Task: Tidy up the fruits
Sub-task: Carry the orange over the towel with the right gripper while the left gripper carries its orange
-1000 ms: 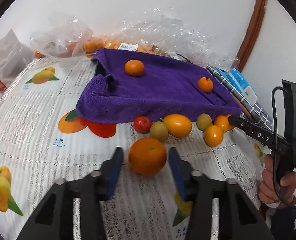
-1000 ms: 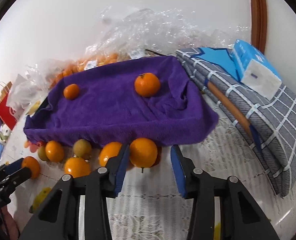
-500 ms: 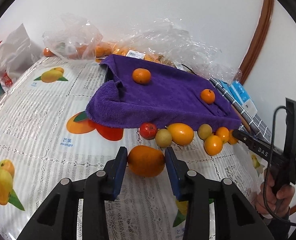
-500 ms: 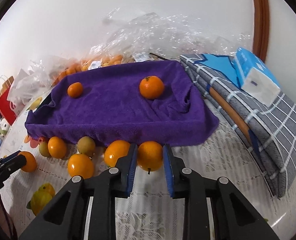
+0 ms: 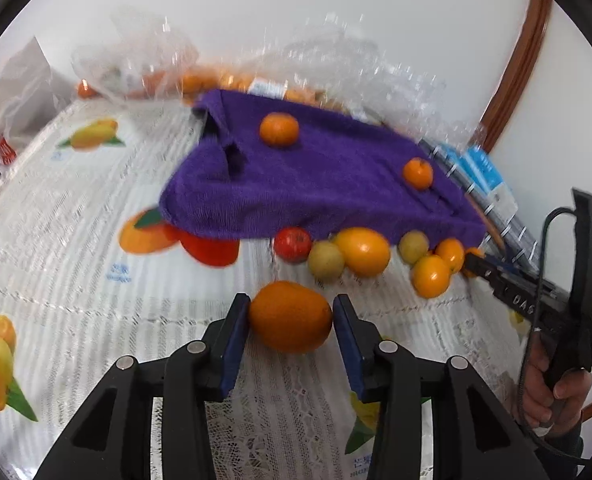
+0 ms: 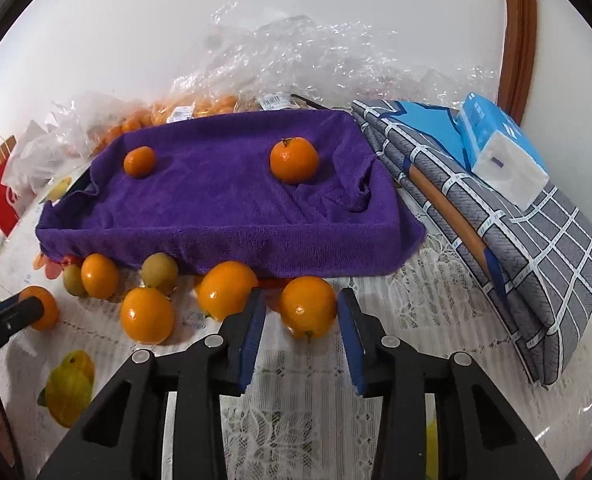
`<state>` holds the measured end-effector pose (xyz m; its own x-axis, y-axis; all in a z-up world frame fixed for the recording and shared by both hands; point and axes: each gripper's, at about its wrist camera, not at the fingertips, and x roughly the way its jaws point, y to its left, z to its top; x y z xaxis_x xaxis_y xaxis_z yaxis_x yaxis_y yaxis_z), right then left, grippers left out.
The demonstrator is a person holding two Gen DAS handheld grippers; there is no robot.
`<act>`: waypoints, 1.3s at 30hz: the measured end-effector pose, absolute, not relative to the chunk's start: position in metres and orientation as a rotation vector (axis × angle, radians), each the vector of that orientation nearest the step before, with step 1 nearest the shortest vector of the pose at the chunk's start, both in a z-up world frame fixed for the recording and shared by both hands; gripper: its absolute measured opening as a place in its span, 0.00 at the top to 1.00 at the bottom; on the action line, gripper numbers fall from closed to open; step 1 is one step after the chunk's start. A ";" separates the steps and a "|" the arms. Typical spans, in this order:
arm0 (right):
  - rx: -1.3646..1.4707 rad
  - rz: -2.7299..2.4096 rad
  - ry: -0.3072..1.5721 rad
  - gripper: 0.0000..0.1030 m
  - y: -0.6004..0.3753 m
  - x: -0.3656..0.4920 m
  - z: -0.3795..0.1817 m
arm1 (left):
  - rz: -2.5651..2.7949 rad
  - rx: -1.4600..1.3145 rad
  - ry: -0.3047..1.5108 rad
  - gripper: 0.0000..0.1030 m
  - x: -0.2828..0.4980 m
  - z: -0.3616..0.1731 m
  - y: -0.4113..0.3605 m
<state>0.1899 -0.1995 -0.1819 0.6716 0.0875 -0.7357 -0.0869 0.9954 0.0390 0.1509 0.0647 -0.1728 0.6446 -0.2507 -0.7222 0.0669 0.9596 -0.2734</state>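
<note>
Partly hidden red fruit (image 6: 271,298), bagged oranges (image 5: 200,80) blurred

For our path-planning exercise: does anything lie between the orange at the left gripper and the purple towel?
Yes. The left gripper has its fingers opening with the orange between them. Between it and the towel, a red fruit, a greenish fruit and a yellow fruit line the towel's near edge.

Left tongs (image 5: 292,316) opening, large orange (image 5: 290,317) between the blue pads on the table (image 5: 76,248). Two small oranges (image 5: 279,129) sit on the purple towel (image 5: 315,184). Mixed fruit (image 5: 361,251) lines its near edge.
</note>
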 end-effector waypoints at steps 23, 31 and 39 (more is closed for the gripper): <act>0.095 0.085 0.755 0.70 -0.217 0.178 -0.174 | -0.221 -0.255 0.749 0.59 0.138 -0.160 0.066; 0.109 0.093 0.747 0.70 -0.219 0.176 -0.174 | -0.250 -0.232 0.816 0.42 0.146 -0.168 0.056; 0.132 0.118 0.738 0.70 -0.221 0.175 -0.174 | -0.278 -0.170 0.853 0.46 0.134 -0.172 0.046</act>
<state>0.1748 -0.2211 -0.1739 0.7342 0.1534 -0.6614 -0.0610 0.9851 0.1608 0.1339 0.0456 -0.1717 0.6245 -0.3086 -0.7175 0.1729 0.9505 -0.2582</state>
